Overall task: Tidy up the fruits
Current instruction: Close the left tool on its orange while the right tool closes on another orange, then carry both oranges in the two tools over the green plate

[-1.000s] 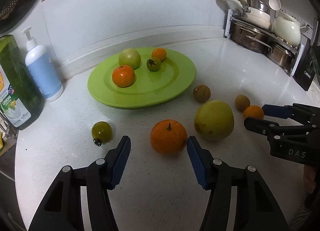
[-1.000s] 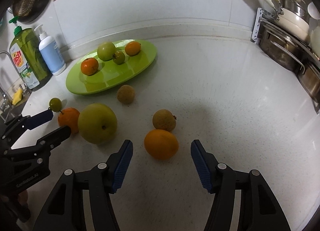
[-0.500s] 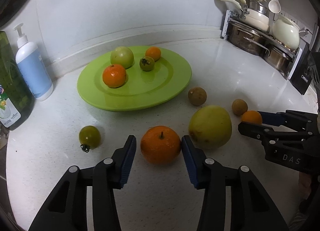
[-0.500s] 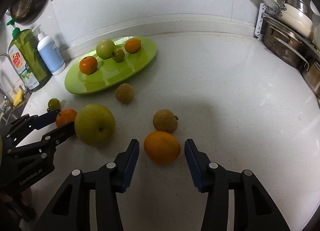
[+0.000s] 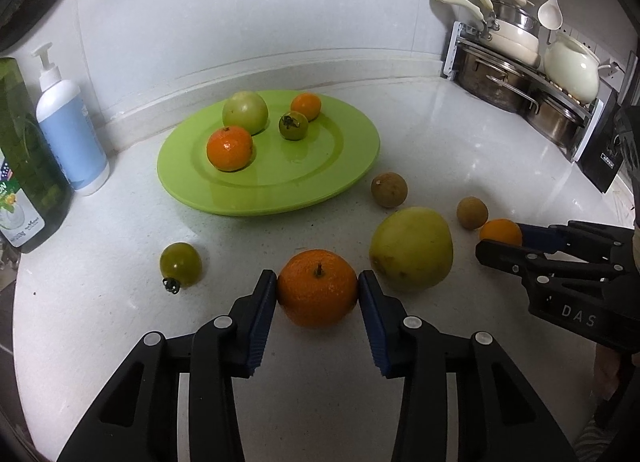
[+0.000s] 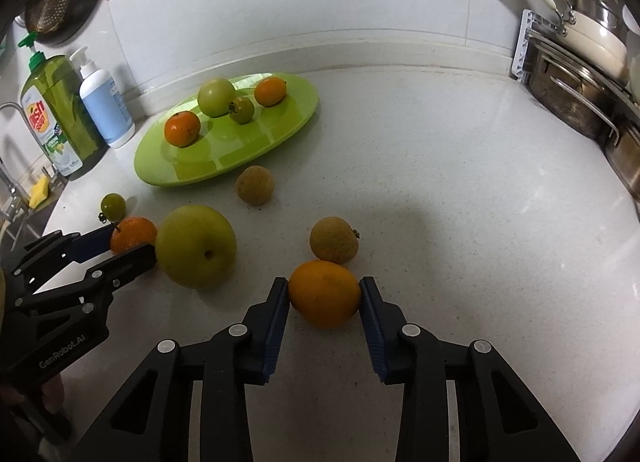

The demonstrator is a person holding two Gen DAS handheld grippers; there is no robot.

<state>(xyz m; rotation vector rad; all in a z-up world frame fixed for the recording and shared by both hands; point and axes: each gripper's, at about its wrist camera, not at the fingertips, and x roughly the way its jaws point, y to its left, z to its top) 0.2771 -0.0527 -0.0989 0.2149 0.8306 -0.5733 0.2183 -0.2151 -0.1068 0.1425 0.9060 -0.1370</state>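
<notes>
Pinching firm, smooth-skinned, roll-prone oranges at their widest middles: left gripper (image 5: 318, 288) closed onto stemmed orange (image 5: 317, 288), right gripper (image 6: 325, 294) onto smaller orange (image 6: 324, 293).

Green soap bottle (image 5: 24, 166) cut off by left edge; label blurred.

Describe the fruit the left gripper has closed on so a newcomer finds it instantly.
Start from the green plate; on the counter in front of it lies an orange clamped in the left gripper. Unlike the smoother orange, it shows a dark stem.
</notes>
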